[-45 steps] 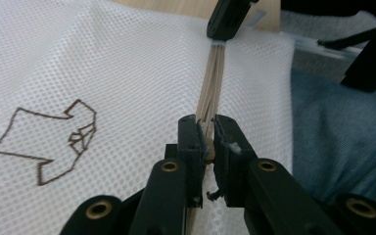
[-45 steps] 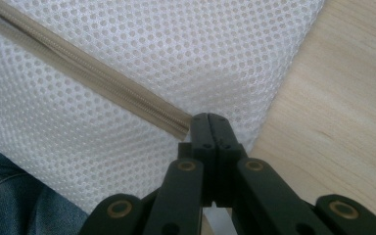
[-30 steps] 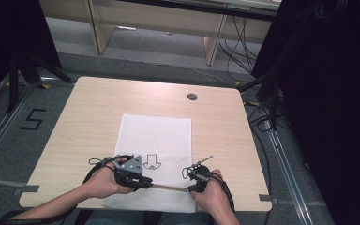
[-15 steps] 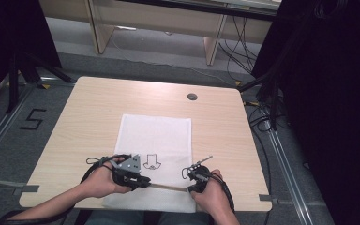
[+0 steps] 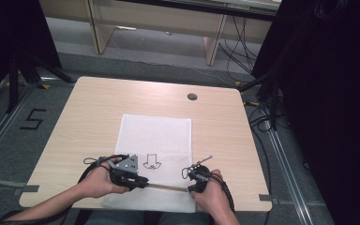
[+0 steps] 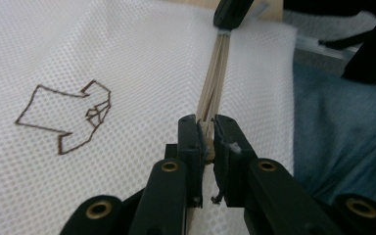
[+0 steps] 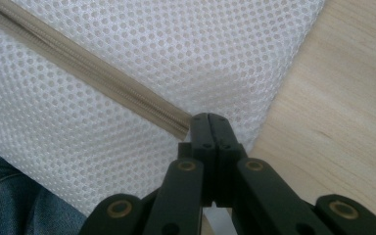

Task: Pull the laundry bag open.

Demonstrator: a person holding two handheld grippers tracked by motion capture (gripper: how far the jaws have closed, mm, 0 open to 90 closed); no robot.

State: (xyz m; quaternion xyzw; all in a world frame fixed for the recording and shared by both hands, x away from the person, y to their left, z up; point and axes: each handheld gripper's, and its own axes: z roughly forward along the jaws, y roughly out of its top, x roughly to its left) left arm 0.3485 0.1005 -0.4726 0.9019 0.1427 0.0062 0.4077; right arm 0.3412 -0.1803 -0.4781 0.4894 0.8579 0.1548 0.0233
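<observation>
1. We see the left gripper (image 6: 205, 142) almost closed, and its jaws pinch the near end of the beige zipper (image 6: 214, 73).
2. We see the right gripper (image 7: 209, 128) fully closed, with its tips clamping the other end of the zipper at the edge of the bag.
3. The zipper runs straight between both grippers, along the near edge of the white mesh bag (image 5: 157, 136).
4. The bag lies flat on the wooden table (image 5: 89, 108), and a small brown outline drawing (image 6: 66, 115) is printed on it, beside the left gripper.
</observation>
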